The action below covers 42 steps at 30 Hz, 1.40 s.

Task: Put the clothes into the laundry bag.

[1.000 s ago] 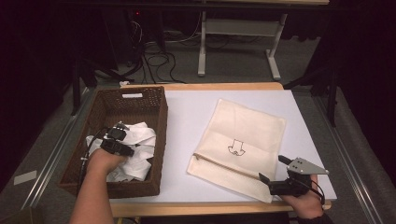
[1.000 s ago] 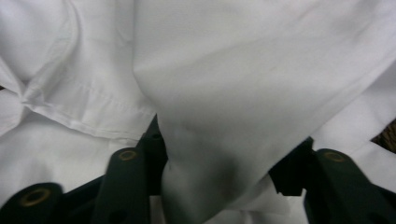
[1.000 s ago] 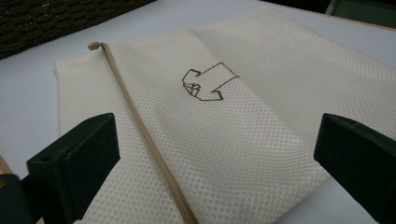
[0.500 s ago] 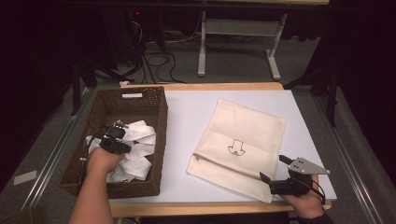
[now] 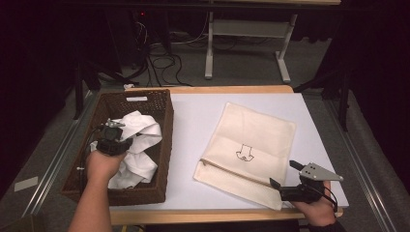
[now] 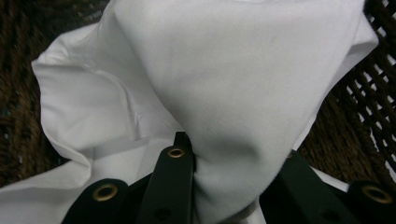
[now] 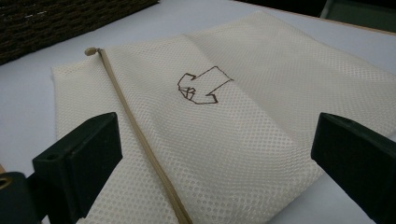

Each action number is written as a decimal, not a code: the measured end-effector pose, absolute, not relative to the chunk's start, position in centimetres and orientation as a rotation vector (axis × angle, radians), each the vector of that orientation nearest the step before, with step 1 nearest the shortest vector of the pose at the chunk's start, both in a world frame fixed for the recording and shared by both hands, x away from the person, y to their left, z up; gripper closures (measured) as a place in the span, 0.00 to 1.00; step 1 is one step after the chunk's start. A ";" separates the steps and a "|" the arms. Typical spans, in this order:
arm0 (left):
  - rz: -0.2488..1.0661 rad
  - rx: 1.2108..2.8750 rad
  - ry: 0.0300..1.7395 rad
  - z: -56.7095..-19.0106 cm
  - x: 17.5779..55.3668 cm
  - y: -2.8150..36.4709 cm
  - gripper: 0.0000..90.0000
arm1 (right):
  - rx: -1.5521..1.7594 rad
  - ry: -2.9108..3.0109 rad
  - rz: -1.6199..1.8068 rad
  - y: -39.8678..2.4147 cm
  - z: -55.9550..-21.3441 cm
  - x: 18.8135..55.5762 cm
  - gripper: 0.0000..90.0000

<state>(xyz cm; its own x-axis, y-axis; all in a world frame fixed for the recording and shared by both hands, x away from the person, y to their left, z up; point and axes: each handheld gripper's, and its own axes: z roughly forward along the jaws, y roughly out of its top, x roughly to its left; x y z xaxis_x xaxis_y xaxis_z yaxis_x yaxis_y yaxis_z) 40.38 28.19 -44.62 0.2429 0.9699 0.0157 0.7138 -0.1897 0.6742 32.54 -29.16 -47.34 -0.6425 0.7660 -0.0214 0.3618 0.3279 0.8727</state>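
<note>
- Left gripper view: white cloth (image 6: pixel 224 93) is bunched between the two black jaws, which have just been closing and now pinch a fold of it; dark wicker weave shows behind the cloth on both sides.
- High view: the same white cloth (image 5: pixel 138 140) lies crumpled inside the brown wicker basket (image 5: pixel 163 140), one part drawn up toward the left gripper (image 5: pixel 114 137), the remainder heaped against the basket's near wall.
- Left gripper sits over the basket's middle, held by the person's left hand (image 5: pixel 104 163); the forearm crosses the basket's near rim.
- Basket stands at the left end of the table (image 5: pixel 193 116); a light label sits on the basket's far wall.
- Cream mesh bag (image 5: pixel 249 150) lies flat on the table, well apart from the basket, to its right. A small dark arrow-like drawing (image 5: pixel 244 152) marks the bag's middle. A zipper line (image 5: pixel 232 169) runs along the bag near its near edge.
- Right gripper (image 5: pixel 285 180) rests at the near right corner of the bag, far from the basket, grey plate on top.
- Right gripper view: jaws spread wide, nothing between the pads; mesh bag (image 7: pixel 243 140) lies ahead, with the zipper (image 7: pixel 140 140) running diagonally and its pull toward the basket (image 7: pixel 56 18).
</note>
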 end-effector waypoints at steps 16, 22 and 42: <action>0.940 1.772 1.300 -42.0 37.7 27.9 0.88 | 1.000 2.162 1.257 -29.2 -47.3 32.5 0.03; 1.015 1.710 1.222 -41.3 36.7 27.7 0.88 | 1.003 2.159 1.264 -29.2 -47.3 32.4 0.03; 1.135 1.543 1.094 -39.7 33.9 26.4 0.88 | 0.994 2.148 1.277 -29.2 -47.2 32.4 0.03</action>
<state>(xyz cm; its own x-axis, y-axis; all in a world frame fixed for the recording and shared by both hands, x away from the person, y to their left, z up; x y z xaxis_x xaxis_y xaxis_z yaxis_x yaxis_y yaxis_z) 33.92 26.39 -39.74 0.1866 0.9669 0.1742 0.1386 -0.2014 0.9696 32.41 -29.20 -47.23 -0.6397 0.7685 -0.0157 0.3533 0.3120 0.8819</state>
